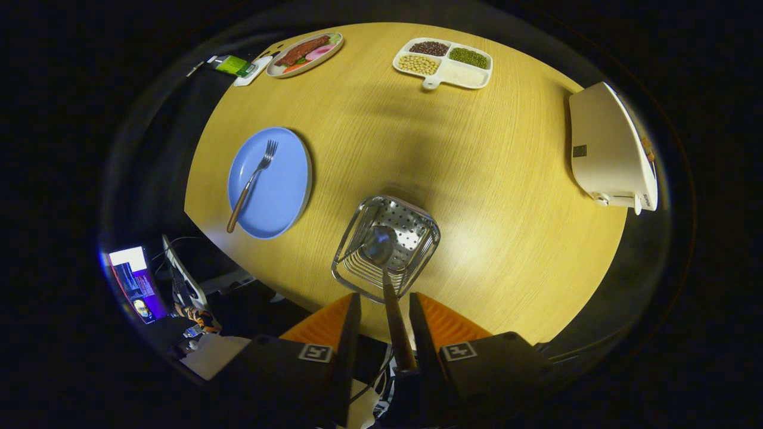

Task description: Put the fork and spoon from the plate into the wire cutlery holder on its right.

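Note:
A wire cutlery holder stands on the wooden table just ahead of my fingertips. The spoon has its bowl down inside the holder, and its brown handle rises out toward me and runs between my fingers. My gripper is open, with a gap showing on each side of the handle, narrower on the right. The fork, brown-handled, lies on the blue plate to the left of the holder, tines pointing away.
A white divided tray of beans and an oval plate of food sit at the far side. A white appliance stands on the right. The table's near edge runs below the holder; a lit screen glows off the table at left.

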Action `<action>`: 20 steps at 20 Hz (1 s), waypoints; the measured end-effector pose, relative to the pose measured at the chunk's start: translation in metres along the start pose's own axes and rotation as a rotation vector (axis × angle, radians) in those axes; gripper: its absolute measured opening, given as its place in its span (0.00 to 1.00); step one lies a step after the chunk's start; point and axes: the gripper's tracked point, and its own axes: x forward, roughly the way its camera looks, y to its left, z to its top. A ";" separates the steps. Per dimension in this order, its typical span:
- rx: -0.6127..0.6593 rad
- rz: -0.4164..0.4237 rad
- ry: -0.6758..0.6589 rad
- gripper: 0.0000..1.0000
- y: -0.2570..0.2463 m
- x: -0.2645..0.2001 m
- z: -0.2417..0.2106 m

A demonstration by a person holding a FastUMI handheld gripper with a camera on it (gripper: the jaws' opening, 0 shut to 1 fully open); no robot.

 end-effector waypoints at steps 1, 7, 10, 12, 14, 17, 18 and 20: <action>0.004 0.008 -0.029 0.65 0.003 -0.005 0.003; -0.002 0.029 -0.201 1.00 0.027 -0.034 0.006; 0.011 0.024 -0.295 1.00 0.043 -0.047 0.008; 0.001 0.013 -0.360 1.00 0.057 -0.053 0.012; -0.006 0.009 -0.421 1.00 0.074 -0.059 0.017; -0.005 0.013 -0.492 1.00 0.103 -0.057 0.029; -0.002 0.013 -0.506 0.99 0.113 -0.054 0.033; 0.024 0.027 -0.524 0.99 0.136 -0.041 0.042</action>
